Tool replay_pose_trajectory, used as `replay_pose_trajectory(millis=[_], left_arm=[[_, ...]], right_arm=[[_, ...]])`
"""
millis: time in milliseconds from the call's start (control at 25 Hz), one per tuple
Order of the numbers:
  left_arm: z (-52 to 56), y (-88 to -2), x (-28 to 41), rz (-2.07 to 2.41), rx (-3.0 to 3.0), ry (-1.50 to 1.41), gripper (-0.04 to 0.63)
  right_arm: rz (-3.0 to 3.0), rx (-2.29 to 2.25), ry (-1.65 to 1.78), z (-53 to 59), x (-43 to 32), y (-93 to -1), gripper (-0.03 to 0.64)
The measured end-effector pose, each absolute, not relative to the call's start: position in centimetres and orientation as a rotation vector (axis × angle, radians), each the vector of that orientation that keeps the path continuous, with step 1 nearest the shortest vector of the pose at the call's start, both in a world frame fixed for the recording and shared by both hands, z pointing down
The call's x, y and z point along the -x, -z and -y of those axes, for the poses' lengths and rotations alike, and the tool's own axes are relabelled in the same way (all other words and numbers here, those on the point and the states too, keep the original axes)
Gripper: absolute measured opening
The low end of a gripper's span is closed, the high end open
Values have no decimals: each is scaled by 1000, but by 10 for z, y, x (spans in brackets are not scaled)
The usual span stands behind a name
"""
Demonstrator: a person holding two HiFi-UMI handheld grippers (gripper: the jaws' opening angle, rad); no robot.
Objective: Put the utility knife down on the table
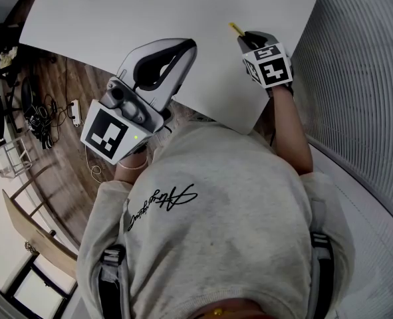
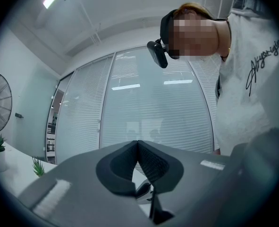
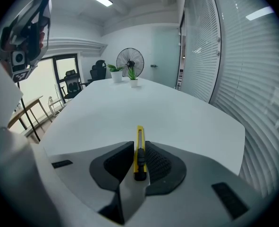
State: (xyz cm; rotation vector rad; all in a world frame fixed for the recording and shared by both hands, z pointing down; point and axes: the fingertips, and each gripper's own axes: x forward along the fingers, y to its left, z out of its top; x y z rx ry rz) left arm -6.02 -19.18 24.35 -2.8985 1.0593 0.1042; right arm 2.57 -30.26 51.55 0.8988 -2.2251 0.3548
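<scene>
Closest in is the person's grey sweatshirt (image 1: 216, 198) with black script on the chest, filling the bottom of the head view. Just past it, on the left, the left gripper (image 1: 185, 47) sits at the near edge of the white table (image 1: 149, 18), partly over the wooden floor (image 1: 63, 92). Its own view shows the two pads pinched together with nothing in there, so that one's empty. Over on the right, the right gripper (image 1: 245, 38) is angled down at the near right part of the table, and it's got the utility knife (image 3: 139, 148) clamped between its pads. The knife has a yellow body and black slider and stands on its thin edge, with the pads snug against both flat sides near the fingertips. The front end pokes out past the fingertips toward the far side of the table, low over the top. I can't tell if it's actually touching the surface. Way down at the far end of the table there's a couple of potted plants (image 3: 115, 74), with a fan (image 3: 130, 58) standing behind them. Blinds (image 3: 233, 56) run along the right side.
</scene>
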Motion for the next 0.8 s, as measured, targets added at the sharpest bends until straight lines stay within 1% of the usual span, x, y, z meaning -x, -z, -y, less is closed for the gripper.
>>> replay_pose_trajectory(millis=[280,440,800], left_arm=[[192,-243,59,-1051,2900,-102,-12],[191,-245,59,-1039,2903,-93,-12],[193,-244,59,-1018,2911,-90,-12]], right_arm=[[2251,-912,-356,302,-26,-513,80],[2274,-924,-347,300,-25,-511,97],[2315,-953,-312,298,-25,-488,97]])
